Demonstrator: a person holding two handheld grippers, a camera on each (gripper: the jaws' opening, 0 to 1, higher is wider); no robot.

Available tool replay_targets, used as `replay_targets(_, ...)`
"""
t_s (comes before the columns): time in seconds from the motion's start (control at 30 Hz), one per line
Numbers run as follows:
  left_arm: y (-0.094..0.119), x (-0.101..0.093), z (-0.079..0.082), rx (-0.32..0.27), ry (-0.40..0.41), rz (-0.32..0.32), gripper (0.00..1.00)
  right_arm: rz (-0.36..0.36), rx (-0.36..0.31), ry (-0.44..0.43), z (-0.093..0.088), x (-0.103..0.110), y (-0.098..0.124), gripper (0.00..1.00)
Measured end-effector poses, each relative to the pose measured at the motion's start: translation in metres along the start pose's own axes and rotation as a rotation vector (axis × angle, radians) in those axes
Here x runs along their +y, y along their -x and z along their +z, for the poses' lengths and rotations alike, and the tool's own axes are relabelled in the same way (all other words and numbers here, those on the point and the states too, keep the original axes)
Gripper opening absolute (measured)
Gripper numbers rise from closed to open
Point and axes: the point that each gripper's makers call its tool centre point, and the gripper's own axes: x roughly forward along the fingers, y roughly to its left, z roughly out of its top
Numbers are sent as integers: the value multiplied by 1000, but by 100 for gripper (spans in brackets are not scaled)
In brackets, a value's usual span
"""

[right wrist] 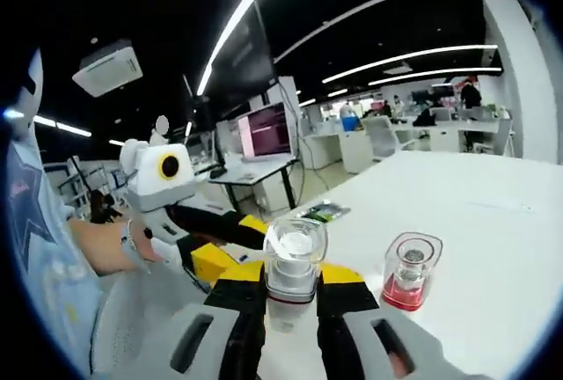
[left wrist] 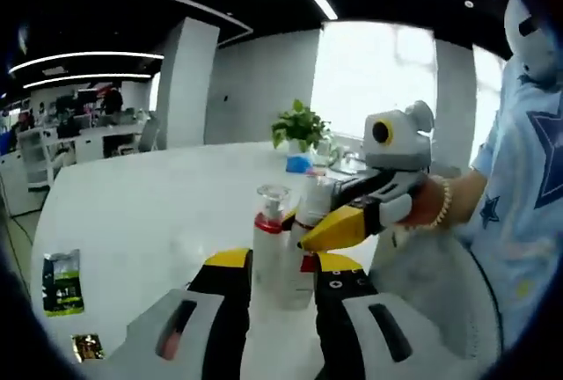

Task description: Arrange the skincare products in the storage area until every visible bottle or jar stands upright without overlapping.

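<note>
Tongs on the right (right wrist: 290,305) are pinching a clear-capped bottle (right wrist: 292,266) upright on the white tabletop (right wrist: 493,213), steadying it beside a red-based bottle (right wrist: 410,273), while the left tongs (left wrist: 281,279) are bracketing that red-collared bottle (left wrist: 268,239); whether they are gripping is unclear.

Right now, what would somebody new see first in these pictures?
Two clear-capped bottles stand upright on the white table. The right tool has its jaws on either side of one clear-capped bottle, and the other bottle, with red in it, stands free beside it. The left tool faces the same pair from the opposite side.
</note>
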Motion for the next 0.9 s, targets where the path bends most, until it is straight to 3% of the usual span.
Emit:
replay_targets(0.03,-1,-3,11,-70,34,-18,25,-2,13,9,-3,-1,0,16)
replay_targets(0.13,4,-9,24,-158,139,-88,26,34,78,91,-18,5,-2,16)
replay_targets(0.2,5,-10,25,-169,155,-103,25,63,120,147,-29,13,-5,16)
replay_targets(0.23,4,-12,24,-159,141,-110,25,74,133,168,-33,16,-7,16)
replay_targets(0.3,0,-26,20,-130,124,-183,26,95,164,186,-44,22,-10,16)
replay_targets(0.37,-5,-38,13,-91,145,-237,27,104,184,188,-51,23,-12,16)
replay_targets(0.5,-11,-38,-3,-16,58,-208,24,160,223,213,-61,30,-11,16)
replay_targets(0.77,-18,-51,-19,63,45,-254,22,217,263,246,-68,33,-7,17)
replay_targets(0.9,-21,-51,-30,110,-15,-242,20,238,259,235,-67,35,-5,17)
